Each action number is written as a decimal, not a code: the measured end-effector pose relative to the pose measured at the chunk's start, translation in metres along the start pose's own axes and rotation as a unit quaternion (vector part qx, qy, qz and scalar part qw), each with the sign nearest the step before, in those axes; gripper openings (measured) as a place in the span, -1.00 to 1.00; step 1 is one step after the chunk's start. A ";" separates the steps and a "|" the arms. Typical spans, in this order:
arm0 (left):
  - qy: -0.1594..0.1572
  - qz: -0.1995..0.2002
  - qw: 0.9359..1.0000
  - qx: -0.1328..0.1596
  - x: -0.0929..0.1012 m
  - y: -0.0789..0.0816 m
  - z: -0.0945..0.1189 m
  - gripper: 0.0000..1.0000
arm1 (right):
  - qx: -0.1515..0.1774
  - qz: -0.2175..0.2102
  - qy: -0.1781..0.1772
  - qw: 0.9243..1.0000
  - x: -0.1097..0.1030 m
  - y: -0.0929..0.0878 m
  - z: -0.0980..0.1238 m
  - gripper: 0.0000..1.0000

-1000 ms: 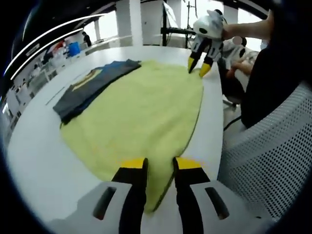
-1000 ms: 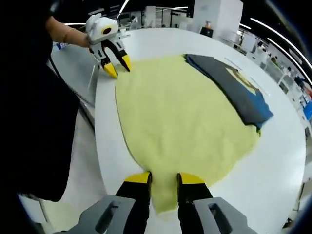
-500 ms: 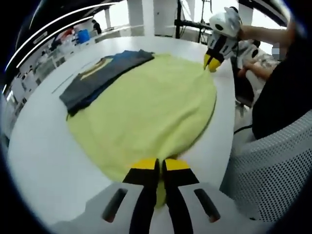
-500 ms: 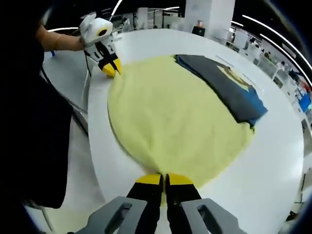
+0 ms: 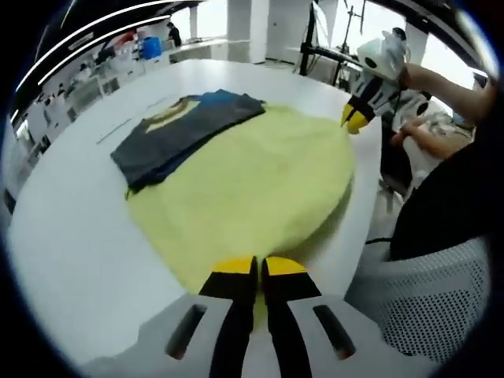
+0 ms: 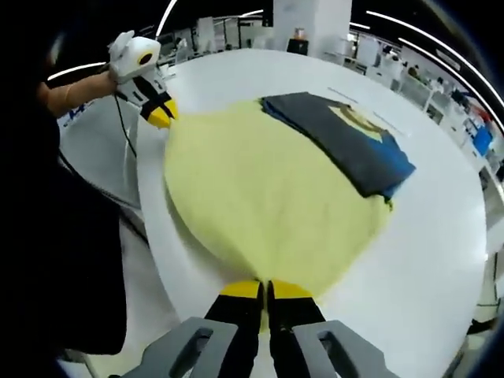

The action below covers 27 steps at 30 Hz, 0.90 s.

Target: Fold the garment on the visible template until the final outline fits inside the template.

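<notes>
A pale yellow garment [image 5: 252, 181] lies spread on the white table [image 5: 71, 236]. My left gripper [image 5: 258, 272] is shut on its near edge, at the bottom of the left gripper view. At the far corner of the cloth, my right gripper [image 5: 357, 120] pinches the fabric too. In the right gripper view the yellow garment [image 6: 268, 197] stretches from my right gripper [image 6: 265, 290], shut on its hem, to my left gripper [image 6: 160, 116] at the upper left. A folded dark blue-grey shirt [image 5: 177, 134] with a yellow print rests on the cloth's far side, also seen as the dark shirt [image 6: 346, 134].
The table's curved edge [image 6: 157, 260] runs close beside both held corners. A white mesh chair [image 5: 429, 299] and a person's dark clothing [image 6: 47, 260] sit just off that edge. Bare table [image 6: 425, 236] lies beyond the shirt. Desks and equipment fill the background.
Both grippers stood open astride the yellow garment's edge a second ago and have since shut on it. The held edges now look slightly raised and drawn in.
</notes>
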<state>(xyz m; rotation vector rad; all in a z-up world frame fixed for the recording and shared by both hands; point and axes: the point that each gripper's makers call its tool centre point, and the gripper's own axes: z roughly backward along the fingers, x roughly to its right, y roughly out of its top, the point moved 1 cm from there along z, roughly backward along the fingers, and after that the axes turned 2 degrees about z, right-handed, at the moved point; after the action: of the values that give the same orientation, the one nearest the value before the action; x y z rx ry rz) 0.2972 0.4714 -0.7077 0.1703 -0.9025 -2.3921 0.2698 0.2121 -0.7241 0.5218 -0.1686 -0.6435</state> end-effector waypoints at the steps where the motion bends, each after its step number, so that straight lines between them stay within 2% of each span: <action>1: 0.001 0.000 1.000 -0.001 0.000 0.001 0.002 -0.99 | -0.002 -0.003 -0.001 1.000 0.000 0.001 0.002 -1.00; 4: 0.004 0.000 1.000 -0.007 0.001 0.003 0.007 -0.99 | -0.001 -0.016 0.001 1.000 -0.001 0.003 0.007 -1.00; 6: 0.005 0.020 1.000 -0.012 0.002 0.004 0.010 -0.99 | 0.000 -0.025 0.002 1.000 -0.002 0.005 0.010 -1.00; 15: -0.001 0.032 0.999 -0.017 0.010 0.010 0.023 -0.98 | 0.006 -0.049 0.000 0.999 -0.005 0.011 0.028 -1.00; 27: -0.013 0.039 0.999 -0.030 0.019 0.018 0.043 -0.98 | 0.012 -0.049 0.001 0.999 -0.015 0.024 0.049 -1.00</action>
<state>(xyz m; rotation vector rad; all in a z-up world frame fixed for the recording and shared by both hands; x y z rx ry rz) 0.2765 0.4739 -0.6616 0.0811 -0.8324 -2.3512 0.2552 0.2171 -0.6695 0.5557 -0.1494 -0.7363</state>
